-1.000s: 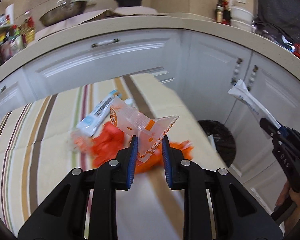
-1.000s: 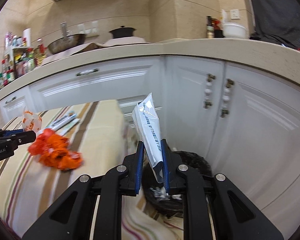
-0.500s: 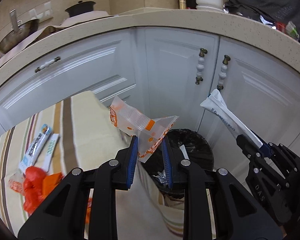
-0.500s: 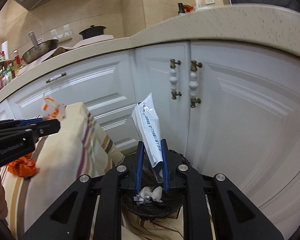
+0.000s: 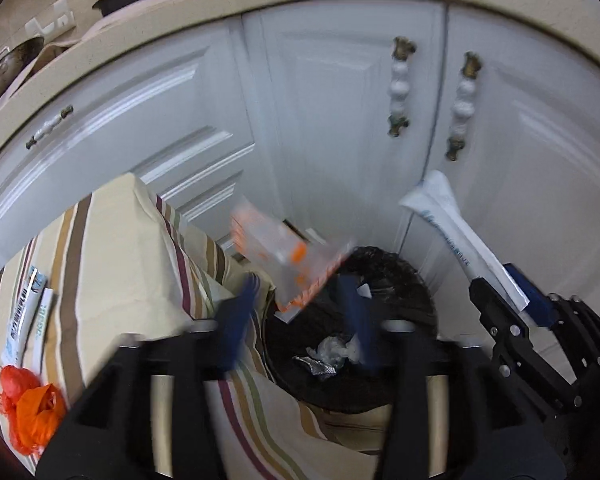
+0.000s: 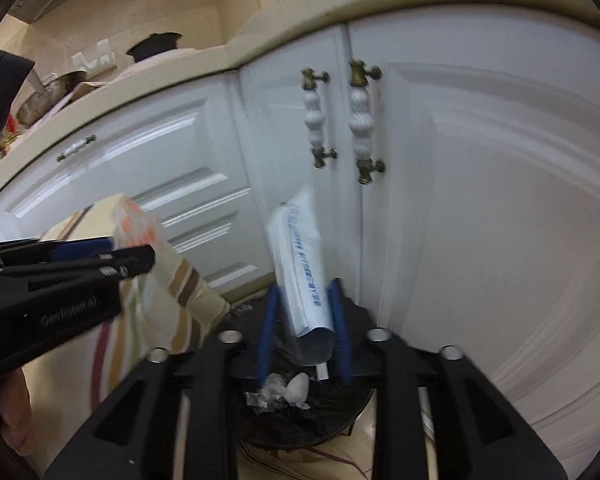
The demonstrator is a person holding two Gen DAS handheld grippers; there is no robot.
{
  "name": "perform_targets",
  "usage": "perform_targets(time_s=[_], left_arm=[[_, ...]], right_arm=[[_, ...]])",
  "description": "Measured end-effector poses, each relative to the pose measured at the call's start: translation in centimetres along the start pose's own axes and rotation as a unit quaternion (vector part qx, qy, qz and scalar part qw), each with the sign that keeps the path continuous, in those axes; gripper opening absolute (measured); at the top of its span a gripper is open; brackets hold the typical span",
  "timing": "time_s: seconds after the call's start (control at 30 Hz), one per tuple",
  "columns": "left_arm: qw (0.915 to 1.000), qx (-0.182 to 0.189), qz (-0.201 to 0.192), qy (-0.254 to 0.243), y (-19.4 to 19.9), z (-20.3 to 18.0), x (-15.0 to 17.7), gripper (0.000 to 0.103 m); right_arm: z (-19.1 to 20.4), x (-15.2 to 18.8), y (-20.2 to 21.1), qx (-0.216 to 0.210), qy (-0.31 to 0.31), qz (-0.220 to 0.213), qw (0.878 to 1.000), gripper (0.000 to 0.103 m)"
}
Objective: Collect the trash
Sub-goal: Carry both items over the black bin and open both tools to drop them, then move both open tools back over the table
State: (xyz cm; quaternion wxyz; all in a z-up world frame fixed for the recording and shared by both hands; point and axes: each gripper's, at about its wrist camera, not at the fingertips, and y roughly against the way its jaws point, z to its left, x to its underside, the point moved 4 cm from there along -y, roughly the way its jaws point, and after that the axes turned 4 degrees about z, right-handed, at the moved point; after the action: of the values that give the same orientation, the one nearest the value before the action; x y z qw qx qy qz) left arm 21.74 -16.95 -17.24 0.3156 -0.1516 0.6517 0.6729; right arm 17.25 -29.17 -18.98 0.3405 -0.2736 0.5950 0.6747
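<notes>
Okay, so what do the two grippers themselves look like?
Both are matte black plastic with triangular cut-outs and silver screw heads. Each has two fingers lined with blue pads. The left gripper carries faint grey lettering on its side, too blurred to read; the right gripper matches it. No cables or sleeves show.

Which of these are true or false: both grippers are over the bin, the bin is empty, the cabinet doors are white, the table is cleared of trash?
1. Both the left gripper and right gripper are over the black bin. True.
2. The bin is empty. False: crumpled scraps lie inside.
3. The cabinet doors are white. True.
4. The striped table is cleared. False: an orange bag and sachets remain.
</notes>
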Motion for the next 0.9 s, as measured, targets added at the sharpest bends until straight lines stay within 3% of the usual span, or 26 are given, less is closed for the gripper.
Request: perform_targets(time_s=[0.23,0.5,0.67,0.9], left_arm=[[0.9997,0.001,-0.001,0.022,-0.3,1.4,-0.4,0.061],[0.9984,0.000,-0.031,0.047,3.9,5.4,0.2,0.062],[0.9960,-0.024,-0.052,0.069,7.8,9.7,1.9,0.065],[0.9874,-0.084,-0.055,0.123,12.1,18.2,6.0,0.066]], right_arm=[[-0.5,0.1,0.0,0.010,-0.007,0.003,1.000,0.038],[1.2,-0.5,2.7,0.002,0.001,-0.009,1.000,0.041],[4.2,-0.9,4.5,-0.018,0.018,-0.017,1.000,0.042],[9.7,-0.4,6.8,-0.067,0.046,-0.016,0.997,0.044]])
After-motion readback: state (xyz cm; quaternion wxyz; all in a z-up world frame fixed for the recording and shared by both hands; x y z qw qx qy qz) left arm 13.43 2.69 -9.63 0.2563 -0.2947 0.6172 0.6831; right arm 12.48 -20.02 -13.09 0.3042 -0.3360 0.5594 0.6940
